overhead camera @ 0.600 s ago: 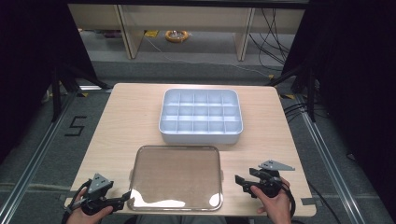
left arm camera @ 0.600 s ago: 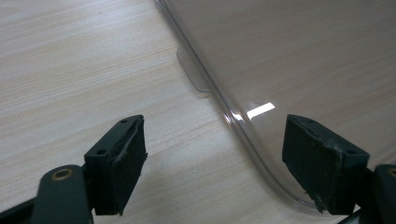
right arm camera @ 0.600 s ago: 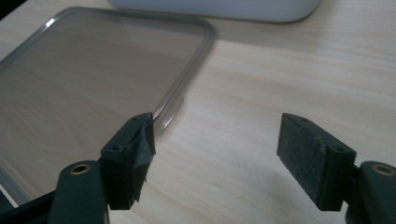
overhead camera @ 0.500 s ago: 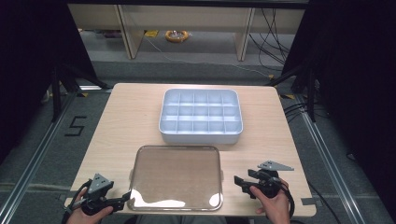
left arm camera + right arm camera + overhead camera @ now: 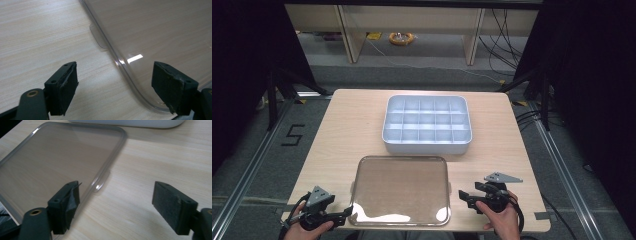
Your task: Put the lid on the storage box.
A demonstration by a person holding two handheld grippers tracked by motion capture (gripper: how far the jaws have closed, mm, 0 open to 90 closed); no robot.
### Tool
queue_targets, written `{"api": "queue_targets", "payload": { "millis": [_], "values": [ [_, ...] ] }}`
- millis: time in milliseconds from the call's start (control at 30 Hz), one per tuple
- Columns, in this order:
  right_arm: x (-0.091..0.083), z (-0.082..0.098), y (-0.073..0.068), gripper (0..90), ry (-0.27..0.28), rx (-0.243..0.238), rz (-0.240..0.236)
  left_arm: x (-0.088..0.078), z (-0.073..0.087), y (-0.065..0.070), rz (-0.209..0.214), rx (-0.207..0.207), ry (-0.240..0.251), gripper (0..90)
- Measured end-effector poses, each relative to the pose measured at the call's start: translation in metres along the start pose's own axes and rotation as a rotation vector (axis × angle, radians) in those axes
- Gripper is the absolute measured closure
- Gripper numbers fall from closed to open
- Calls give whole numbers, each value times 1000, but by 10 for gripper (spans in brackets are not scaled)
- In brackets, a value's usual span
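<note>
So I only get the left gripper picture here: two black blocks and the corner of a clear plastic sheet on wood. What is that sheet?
Observer: From the high view it is a clear rectangular lid lying flat on the table, near the person's edge.
Operator: Is there anything else on the table?
Observer: Yes, a pale grey tray split into many small compartments sits beyond the lid, apart from it.
Operator: And is there a second gripper somewhere?
Observer: The right gripper is in the person's other hand, off the lid's right side, jaws open and holding nothing.
Operator: Does that side of the lid have a little tab too?
Observer: Yes, the right gripper view shows a small clear tab on that edge.
</note>
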State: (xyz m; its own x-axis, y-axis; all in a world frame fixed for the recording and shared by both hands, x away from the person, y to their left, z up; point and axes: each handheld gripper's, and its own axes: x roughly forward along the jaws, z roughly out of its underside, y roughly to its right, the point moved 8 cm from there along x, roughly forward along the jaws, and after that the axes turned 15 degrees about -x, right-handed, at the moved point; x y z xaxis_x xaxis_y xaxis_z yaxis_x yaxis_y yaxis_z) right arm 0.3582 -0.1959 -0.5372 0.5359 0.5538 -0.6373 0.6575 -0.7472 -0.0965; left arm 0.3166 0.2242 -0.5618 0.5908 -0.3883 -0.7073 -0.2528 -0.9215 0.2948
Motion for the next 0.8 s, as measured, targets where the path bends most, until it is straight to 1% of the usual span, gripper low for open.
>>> {"api": "queue_targets", "payload": {
  "millis": [33, 67, 100, 133, 167, 200, 233, 267, 300, 333, 367, 400, 433, 467, 500, 533, 567, 600, 633, 667, 700, 733, 767, 800],
  "values": [
    [0, -2, -3, 192, 0, -1, -11, -1, 0, 1, 16, 5, -11, 200],
    [0, -5, -9, 192, 17, 28, -33, -1, 0, 1, 16, 5, -11, 200],
    [1, -6, -8, 192, 22, 0, -28, 0, -1, 2, 22, -4, 3, 198],
    [3, -7, -13, 191, 20, 23, -42, 0, -1, 2, 22, -4, 3, 197],
    [4, -6, -11, 191, 6, -13, -43, 0, -1, 5, 25, -32, 1, 196],
    [5, -7, -16, 192, -8, 27, -51, 1, -2, 6, 26, -25, -1, 195],
    [5, -7, -16, 192, -8, 27, -51, 1, -2, 6, 26, -25, -1, 195],
    [9, -9, -20, 206, -11, 23, -67, 5, -5, 7, 31, -3, 11, 195],
    [13, -11, -19, 222, 0, -7, -66, 6, -5, 9, 31, -16, 0, 197],
    [15, -12, -20, 238, -7, -12, -67, 6, -5, 9, 31, -16, 0, 201],
    [18, -12, -21, 247, -23, -6, -64, 9, -6, 9, 35, 2, -5, 206],
    [20, -11, -24, 249, -41, 14, -71, 10, -6, 10, 36, 8, -2, 211],
    [24, -12, -22, 255, -43, -16, -57, 10, -6, 10, 36, 8, -2, 216],
    [26, -11, -22, 263, -50, -21, -57, 10, -6, 12, 34, 0, -17, 228],
    [26, -11, -22, 263, -50, -21, -57, 10, -6, 12, 34, 0, -17, 244],
    [30, -12, -24, 273, -58, -15, -63, 12, -8, 12, 34, 6, 0, 265],
    [31, -12, -25, 277, -62, -14, -69, 12, -10, 12, 30, 12, -2, 277],
    [34, -12, -25, 277, -57, -24, -69, 14, -11, 12, 28, -3, -3, 281],
    [34, -12, -25, 277, -57, -24, -69, 15, -13, 12, 28, -7, -2, 281],
    [37, -12, -26, 278, -73, -16, -70, 17, -13, 12, 23, -22, -12, 320],
    [37, -12, -27, 278, -78, -18, -65, 18, -15, 9, 9, 6, -15, 335],
    [39, -12, -27, 278, -83, -20, -80, 22, -18, 8, 8, -6, -16, 352],
    [39, -12, -27, 278, -83, -20, -80, 22, -18, 8, 8, -6, -16, 374],
    [41, -13, -28, 279, -76, -11, -75, 25, -21, 7, 3, -19, -16, 378]
  ]
}}
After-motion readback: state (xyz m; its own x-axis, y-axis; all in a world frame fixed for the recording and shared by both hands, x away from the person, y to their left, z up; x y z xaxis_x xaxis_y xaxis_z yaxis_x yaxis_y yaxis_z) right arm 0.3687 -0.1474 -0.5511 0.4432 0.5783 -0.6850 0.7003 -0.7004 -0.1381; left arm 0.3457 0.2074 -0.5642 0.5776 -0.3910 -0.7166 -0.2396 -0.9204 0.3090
